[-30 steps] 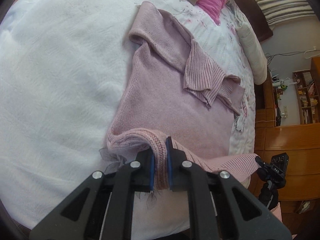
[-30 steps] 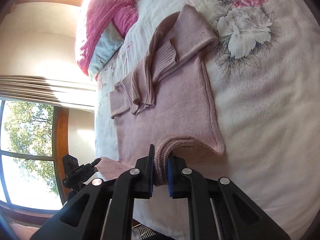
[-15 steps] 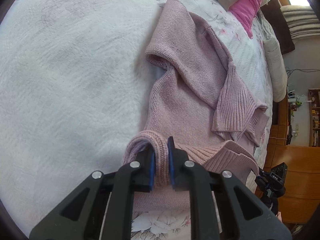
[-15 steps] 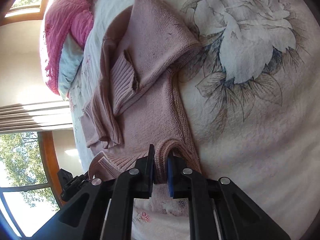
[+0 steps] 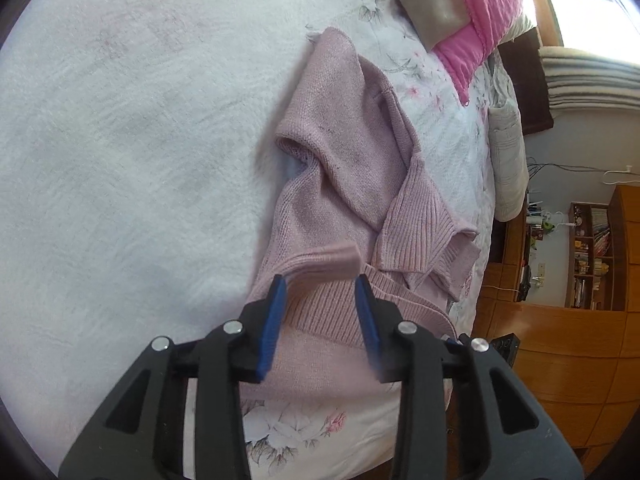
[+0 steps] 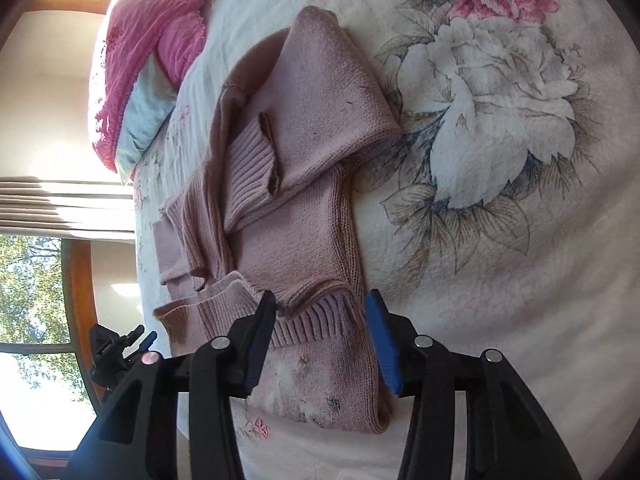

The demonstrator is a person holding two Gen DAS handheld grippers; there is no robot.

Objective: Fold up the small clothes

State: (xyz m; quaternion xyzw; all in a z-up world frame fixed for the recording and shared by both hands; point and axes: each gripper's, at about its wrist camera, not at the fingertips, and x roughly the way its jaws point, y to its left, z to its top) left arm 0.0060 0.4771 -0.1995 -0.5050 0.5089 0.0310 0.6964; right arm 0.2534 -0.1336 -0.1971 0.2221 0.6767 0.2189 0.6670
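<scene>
Both tongs stood wide open and held nothing: the left tongs (image 5: 320,296) and the right tongs (image 6: 320,316) sat low in their frames, each straddling the ribbed hem of the pink knit sweater (image 5: 340,184), which lay mid-frame on the floral bed (image 6: 500,120), sleeves crossed over its body. Soft and limp, the knit would likely sag and stretch; the thicker ribbed hem corners looked the surest hold.

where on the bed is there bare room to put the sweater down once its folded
Free: the plain white bedspread beside the pink sweater in the left wrist view, and the flower-print stretch on its other side. Crowded: the pink pillow end, and the edge nearest both open grippers, left and right.
</scene>
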